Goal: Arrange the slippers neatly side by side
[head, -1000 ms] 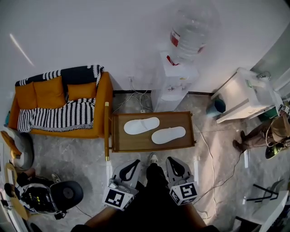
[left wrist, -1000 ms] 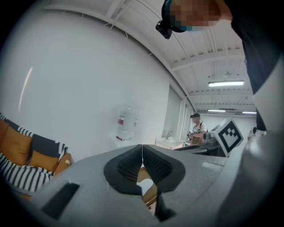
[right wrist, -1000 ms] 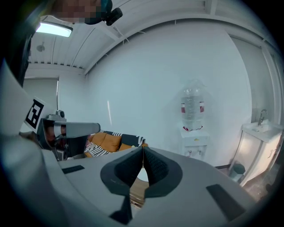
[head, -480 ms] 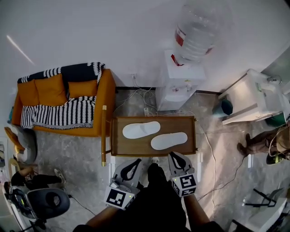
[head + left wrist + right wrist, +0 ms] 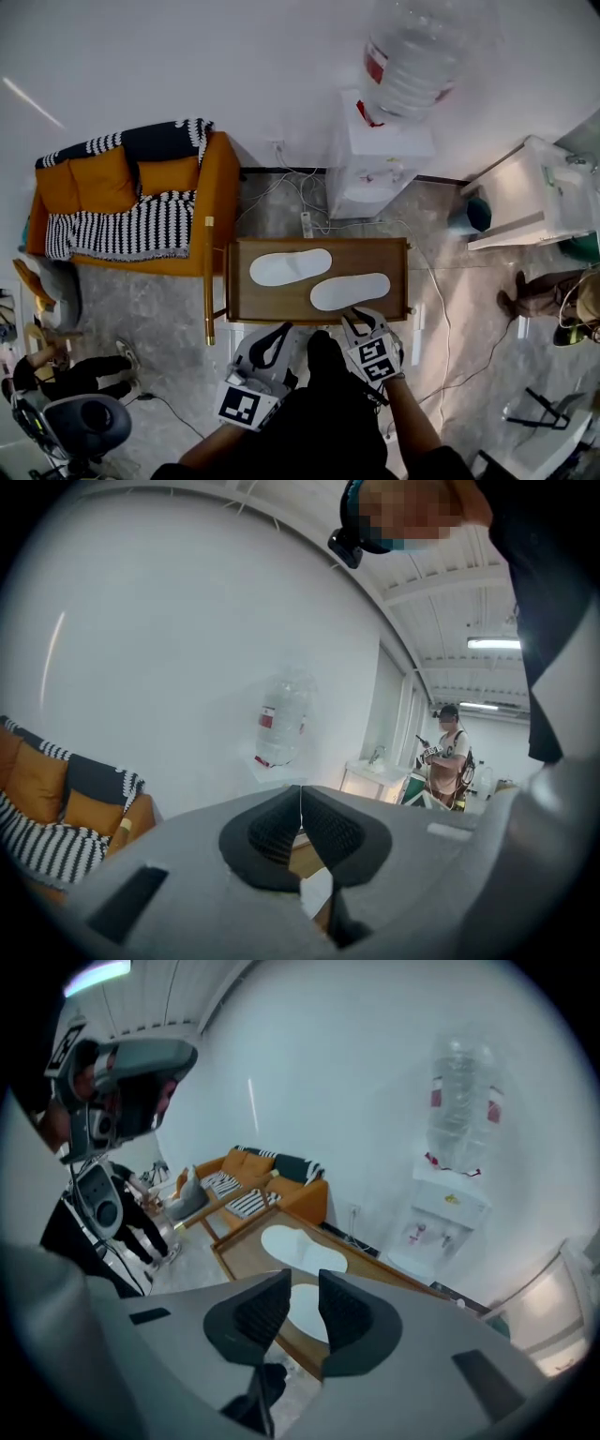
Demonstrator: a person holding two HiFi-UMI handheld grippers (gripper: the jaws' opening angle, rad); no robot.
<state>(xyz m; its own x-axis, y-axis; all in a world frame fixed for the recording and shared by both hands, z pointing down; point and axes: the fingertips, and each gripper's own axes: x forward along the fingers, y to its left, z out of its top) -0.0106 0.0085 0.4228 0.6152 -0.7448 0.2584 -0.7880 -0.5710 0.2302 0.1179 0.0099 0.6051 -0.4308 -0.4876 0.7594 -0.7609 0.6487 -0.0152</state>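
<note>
Flat white fabric slippers (image 5: 290, 267) lay staggered mid-way on the low wooden table (image 5: 242, 305), so the right gripper (image 5: 364, 319), jaws just opening slightly, empty, hung at its near edge, probably for the nearer one; left gripper (image 5: 279, 332) closed, empty.

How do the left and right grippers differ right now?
Jaws: the left gripper is shut, pads meeting. The right gripper shows a gap, its jaws having just been opening, with nothing between them.
Place: the right gripper is at the near edge of the wooden table, close to the nearer slipper. The left gripper sits short of the table.
Tilt: the right gripper angles down at the table and the left gripper points more level.
Shared: both are empty.
</note>
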